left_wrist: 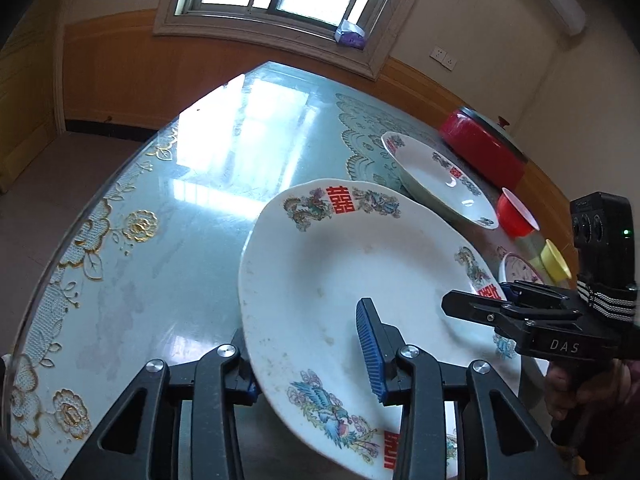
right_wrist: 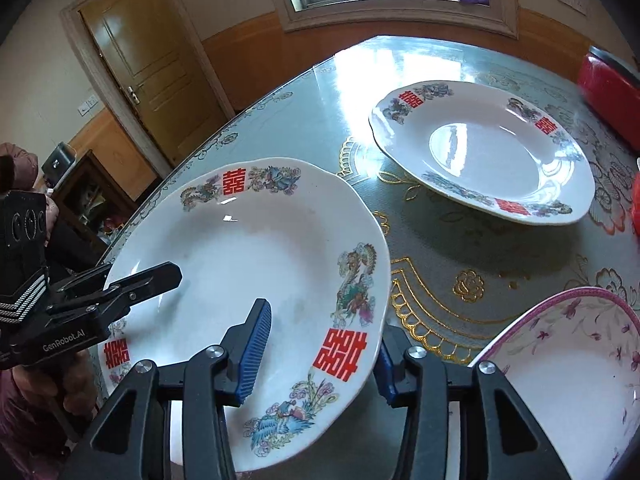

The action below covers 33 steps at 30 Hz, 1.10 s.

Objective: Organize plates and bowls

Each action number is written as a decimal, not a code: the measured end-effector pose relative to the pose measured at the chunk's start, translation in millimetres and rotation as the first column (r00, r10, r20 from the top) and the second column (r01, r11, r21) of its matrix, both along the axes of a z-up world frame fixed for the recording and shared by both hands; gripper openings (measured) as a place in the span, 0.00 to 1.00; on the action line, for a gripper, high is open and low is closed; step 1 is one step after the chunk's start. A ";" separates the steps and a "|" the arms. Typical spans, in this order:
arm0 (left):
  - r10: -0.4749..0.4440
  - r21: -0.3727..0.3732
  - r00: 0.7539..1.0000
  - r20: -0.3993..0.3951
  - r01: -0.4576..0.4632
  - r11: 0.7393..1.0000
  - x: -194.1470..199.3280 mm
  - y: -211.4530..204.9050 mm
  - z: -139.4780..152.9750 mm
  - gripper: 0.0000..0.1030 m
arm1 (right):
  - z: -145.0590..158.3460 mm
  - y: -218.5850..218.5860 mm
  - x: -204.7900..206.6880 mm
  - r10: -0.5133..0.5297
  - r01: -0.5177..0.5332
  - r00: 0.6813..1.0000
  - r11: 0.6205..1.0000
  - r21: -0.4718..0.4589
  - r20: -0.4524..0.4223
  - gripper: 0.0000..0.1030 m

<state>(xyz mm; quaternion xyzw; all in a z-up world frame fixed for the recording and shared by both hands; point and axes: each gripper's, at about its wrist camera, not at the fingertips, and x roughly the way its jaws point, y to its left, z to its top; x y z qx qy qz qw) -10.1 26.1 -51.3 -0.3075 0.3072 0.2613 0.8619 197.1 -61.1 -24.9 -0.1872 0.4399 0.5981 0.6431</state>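
Note:
A white deep plate (left_wrist: pixel 320 264) (right_wrist: pixel 248 232) with red characters and dragon and phoenix prints lies nearest, by the round table's edge. My left gripper (left_wrist: pixel 304 332) (right_wrist: pixel 136 276) straddles its left rim, one blue pad on the inner face and the other finger under the rim, shut on it. On the opposite rim my right gripper (right_wrist: pixel 324 320) (left_wrist: pixel 472 300) clamps the plate in the same way. A second plate (left_wrist: pixel 436 176) (right_wrist: pixel 480 148) of the same pattern rests farther back on the table.
A pink-flowered bowl (right_wrist: pixel 572 360) (left_wrist: pixel 520 268) sits at the near right. Behind are a red lidded pot (left_wrist: pixel 480 144) (right_wrist: pixel 608 88), a red cup (left_wrist: pixel 516 212) and a yellow cup (left_wrist: pixel 556 260). The glass-topped table (left_wrist: pixel 180 240) (right_wrist: pixel 440 260) curves off to the left.

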 end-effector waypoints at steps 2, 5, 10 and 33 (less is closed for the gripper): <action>-0.015 0.021 1.000 -0.016 0.016 1.000 5.7 -5.7 1.4 0.35 | 2.9 -7.8 4.9 0.008 -0.005 0.997 0.999 0.033 -0.075 0.45; -0.040 0.019 0.999 0.000 0.040 0.999 8.8 -4.9 -0.2 0.33 | 1.5 -13.2 1.8 0.006 -0.004 0.999 0.999 0.042 -0.043 0.44; -0.069 0.035 0.998 -0.005 0.069 0.997 12.1 -6.1 1.9 0.31 | 2.8 -14.3 -1.6 -0.021 0.020 1.000 0.998 0.052 0.022 0.44; -0.231 0.200 0.972 0.047 0.217 0.955 39.4 -49.2 48.5 0.31 | 42.4 -81.3 10.4 -0.177 0.171 0.984 0.961 0.217 0.010 0.38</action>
